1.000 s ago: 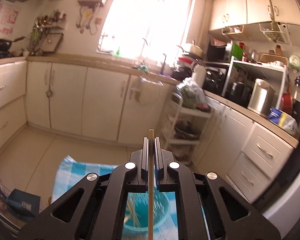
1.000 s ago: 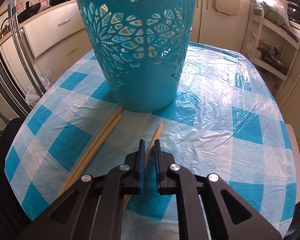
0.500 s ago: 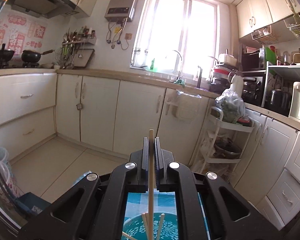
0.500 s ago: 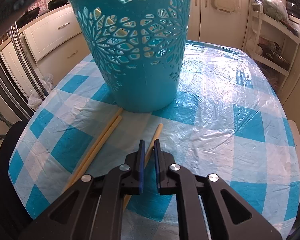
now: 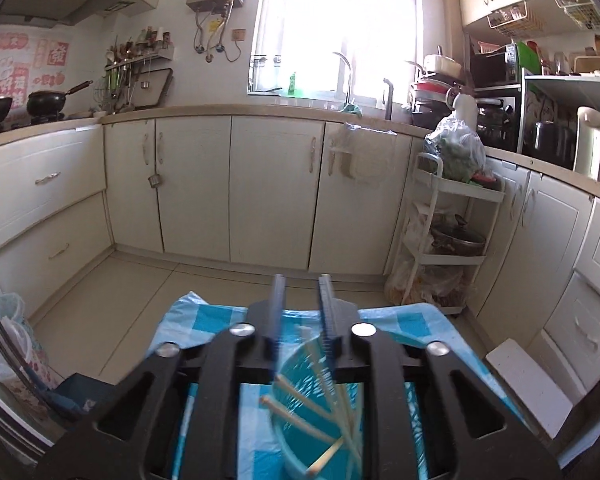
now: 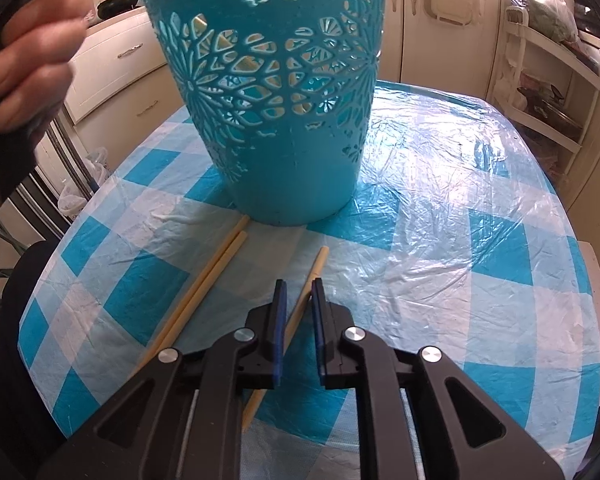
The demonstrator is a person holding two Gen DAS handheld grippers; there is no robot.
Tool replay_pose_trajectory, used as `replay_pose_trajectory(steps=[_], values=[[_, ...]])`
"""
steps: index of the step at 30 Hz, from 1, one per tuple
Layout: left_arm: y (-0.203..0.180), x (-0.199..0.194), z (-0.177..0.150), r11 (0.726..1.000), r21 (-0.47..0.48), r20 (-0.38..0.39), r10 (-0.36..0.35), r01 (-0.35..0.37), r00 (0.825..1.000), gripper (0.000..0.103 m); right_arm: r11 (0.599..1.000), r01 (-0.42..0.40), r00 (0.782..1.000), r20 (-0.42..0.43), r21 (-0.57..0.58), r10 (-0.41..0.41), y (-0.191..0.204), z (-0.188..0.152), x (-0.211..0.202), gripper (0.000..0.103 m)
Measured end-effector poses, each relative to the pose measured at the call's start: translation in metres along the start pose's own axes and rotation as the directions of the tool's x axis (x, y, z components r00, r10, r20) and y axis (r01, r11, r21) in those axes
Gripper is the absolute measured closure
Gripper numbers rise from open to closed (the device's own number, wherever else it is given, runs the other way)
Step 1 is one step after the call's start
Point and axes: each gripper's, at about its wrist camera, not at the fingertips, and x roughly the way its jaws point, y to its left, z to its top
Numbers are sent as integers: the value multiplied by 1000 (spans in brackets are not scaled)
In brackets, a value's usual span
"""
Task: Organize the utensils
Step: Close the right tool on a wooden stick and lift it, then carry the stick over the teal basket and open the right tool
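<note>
A teal cut-out basket (image 6: pixel 272 92) stands on the blue checked tablecloth (image 6: pixel 440 208). In the left wrist view my left gripper (image 5: pixel 302 288) is open and empty above the basket's rim (image 5: pixel 284 376), and several wooden chopsticks (image 5: pixel 300 420) lie inside. In the right wrist view my right gripper (image 6: pixel 297 292) is open, low over the table, its jaws straddling one loose chopstick (image 6: pixel 314 270). Two more chopsticks (image 6: pixel 208 284) lie side by side to its left, their tips at the basket's base.
The person's hand (image 6: pixel 32 44) shows at the upper left of the right wrist view. Kitchen cabinets (image 5: pixel 236 188) and a white trolley rack (image 5: pixel 448 236) stand beyond the table. A white stool (image 5: pixel 528 388) is to the right of the table.
My left gripper opened and let go of the chopstick it held; the chopstick dropped into the basket. My right gripper's jaws widened slightly around the loose chopstick.
</note>
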Motion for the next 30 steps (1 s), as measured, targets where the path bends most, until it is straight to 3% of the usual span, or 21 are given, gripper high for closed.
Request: replay_pose_trajectory(steps=[1,3,8,11,13,18,23,26,30], values=[[4,-7,-2,1000,0,8,10,-10,1000,59,1000,-12,1000,-1,-9,12,1,0,0,79],[14,-24,-3,999,-11,33,43,-43,999,46,999,-20,1000,-2,-26,20,5,-1,-1,72],[58,-68,-22,987,-66,72,154,-150,985,26,995,-75,997,2,66,75,-7,-4,-4,71],[82,-64,-47,979,-85,-3,185,-185,983,24,994,-52,999,4,95,52,-11,-5,-4,80],[96,-49,-69,973,-102,-98,196,-205,976,24,998,8,1000,3,66,-8,-5,-5,-4,87],[103,-14,-110,976,-120,-265,145,-182,953,24,992,121,993,-6,-37,-121,15,-8,-6,97],[98,0,-133,984,-109,-328,101,-144,939,24,992,14,1000,16,123,-16,-13,-15,-35,98],[99,2,-136,983,-118,-334,97,-143,938,21,976,-82,992,106,204,62,-30,-14,-65,98],[99,1,-138,983,-115,-346,98,-146,933,19,960,-166,967,227,226,114,-40,-2,-104,98]])
